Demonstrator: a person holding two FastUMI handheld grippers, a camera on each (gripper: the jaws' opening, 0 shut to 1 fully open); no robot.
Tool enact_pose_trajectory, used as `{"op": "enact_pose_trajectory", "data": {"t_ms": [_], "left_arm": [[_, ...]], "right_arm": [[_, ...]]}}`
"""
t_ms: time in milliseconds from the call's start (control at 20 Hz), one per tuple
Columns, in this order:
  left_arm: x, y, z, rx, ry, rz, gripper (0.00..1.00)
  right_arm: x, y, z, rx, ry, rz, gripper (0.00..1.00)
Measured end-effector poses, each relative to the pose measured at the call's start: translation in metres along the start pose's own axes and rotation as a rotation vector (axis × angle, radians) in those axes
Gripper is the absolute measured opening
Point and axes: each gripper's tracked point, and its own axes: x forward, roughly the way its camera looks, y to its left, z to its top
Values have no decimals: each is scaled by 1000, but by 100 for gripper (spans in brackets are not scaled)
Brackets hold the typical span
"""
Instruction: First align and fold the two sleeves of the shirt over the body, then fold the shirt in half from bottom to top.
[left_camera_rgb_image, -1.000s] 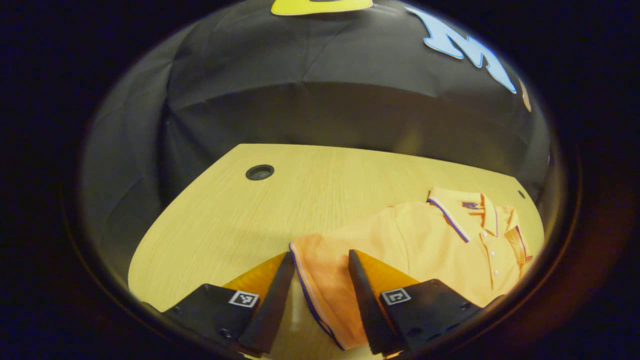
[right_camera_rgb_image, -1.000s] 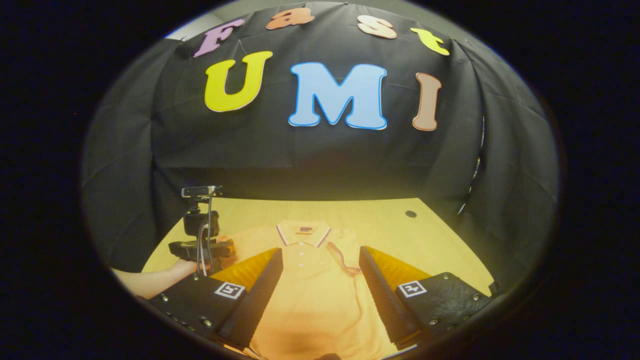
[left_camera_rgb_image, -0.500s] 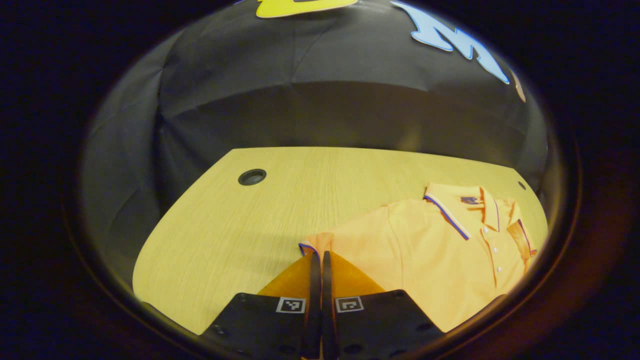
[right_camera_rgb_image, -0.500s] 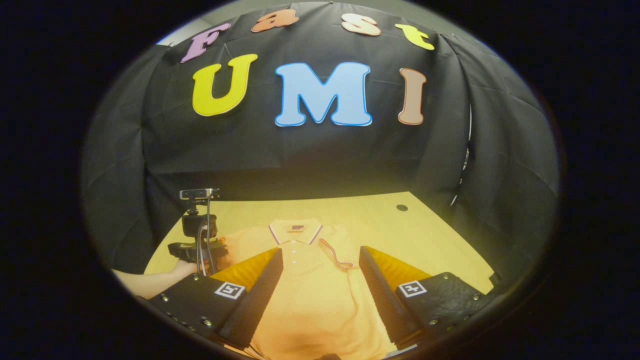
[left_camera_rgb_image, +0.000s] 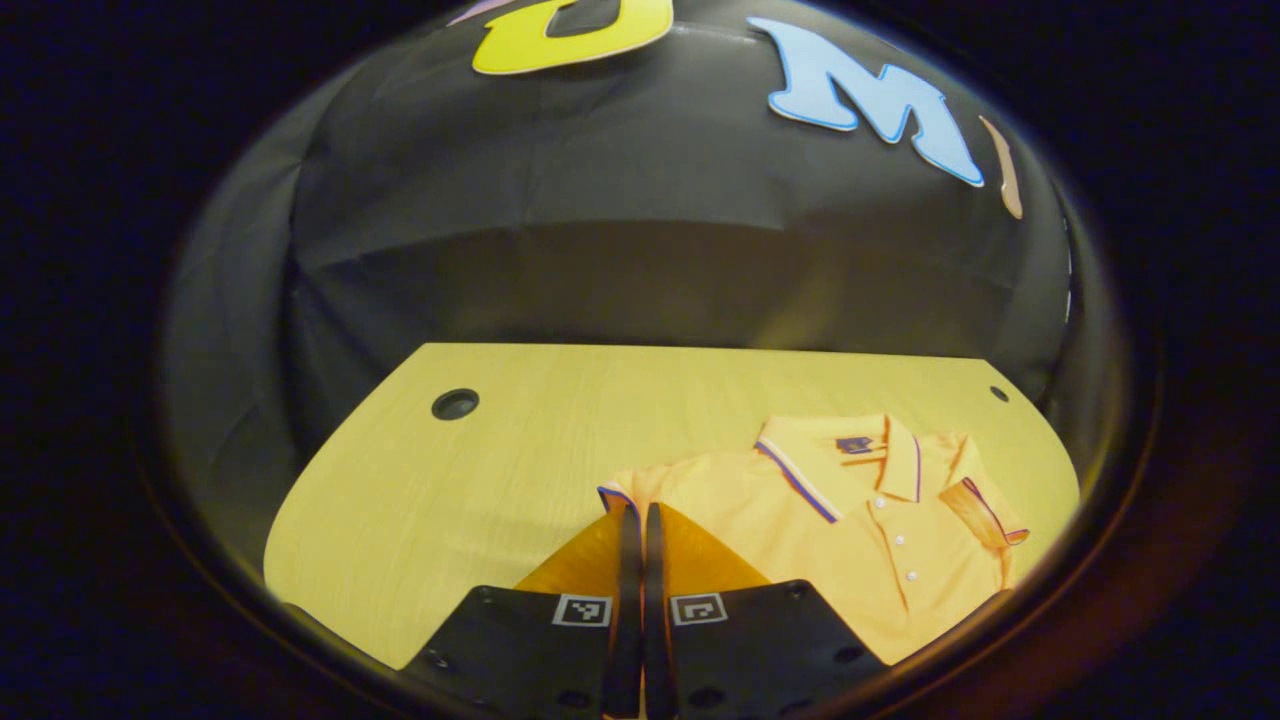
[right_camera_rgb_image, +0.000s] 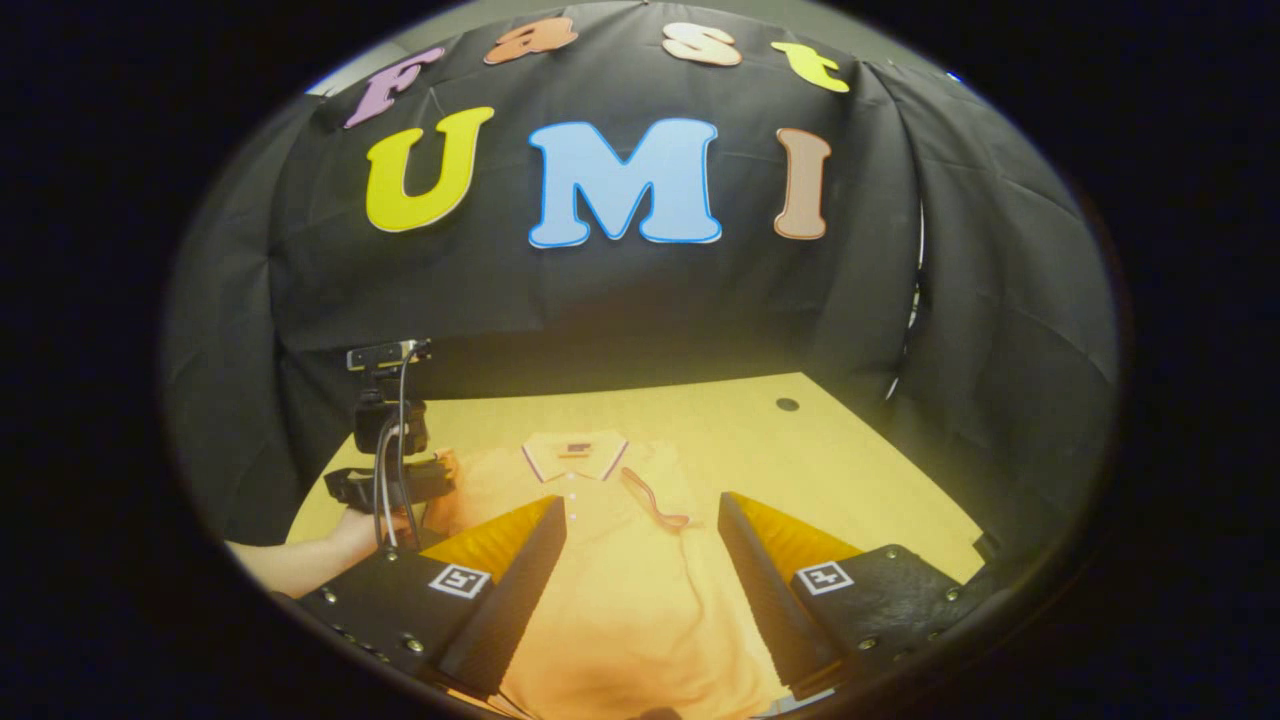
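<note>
Orange polo shirt (left_camera_rgb_image: 860, 540) lies face up on a pale wooden bench (left_camera_rgb_image: 480, 470) inside a booth draped in black cloth. Seen in the left gripper view, a round cable hole (left_camera_rgb_image: 455, 404) sits in the bench's far left part, well apart from the shirt. Nearer the middle, the left hand-held gripper (left_camera_rgb_image: 640, 515) has its two fingers pressed together on the striped cuff of the shirt's left sleeve (left_camera_rgb_image: 625, 490), whose edge is pinched at the fingertips and lifted off the wood. To the right of it spread the striped collar (left_camera_rgb_image: 800, 470) and the buttoned placket, and farther right the other sleeve (left_camera_rgb_image: 985, 510) lies folded inward over the chest.

In the right gripper view, a bare hand (right_camera_rgb_image: 345, 535) at the left edge holds the left hand-held gripper (right_camera_rgb_image: 440, 470) by the shirt's (right_camera_rgb_image: 620, 600) shoulder, a small camera (right_camera_rgb_image: 385, 355) on a stalk rising above it with cables hanging down. At the middle, the right hand-held gripper (right_camera_rgb_image: 640, 515) hangs above the body of the shirt with its fingers spread wide, nothing between them but the cloth below. The folded sleeve's (right_camera_rgb_image: 655, 500) striped cuff lies just right of the collar (right_camera_rgb_image: 575, 455). A second small hole (right_camera_rgb_image: 788, 404) marks the bench (right_camera_rgb_image: 850, 470) toward its far right corner.
</note>
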Motion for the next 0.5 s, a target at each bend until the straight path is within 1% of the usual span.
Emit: {"op": "enact_pose_trajectory", "data": {"t_ms": [250, 500], "left_arm": [[6, -32, -5, 33, 20, -55, 7], [7, -49, -13, 51, 42, -79, 7]], "right_arm": [[-4, -5, -13, -2, 24, -28, 96], [-3, -12, -21, 24, 46, -25, 96]]}}
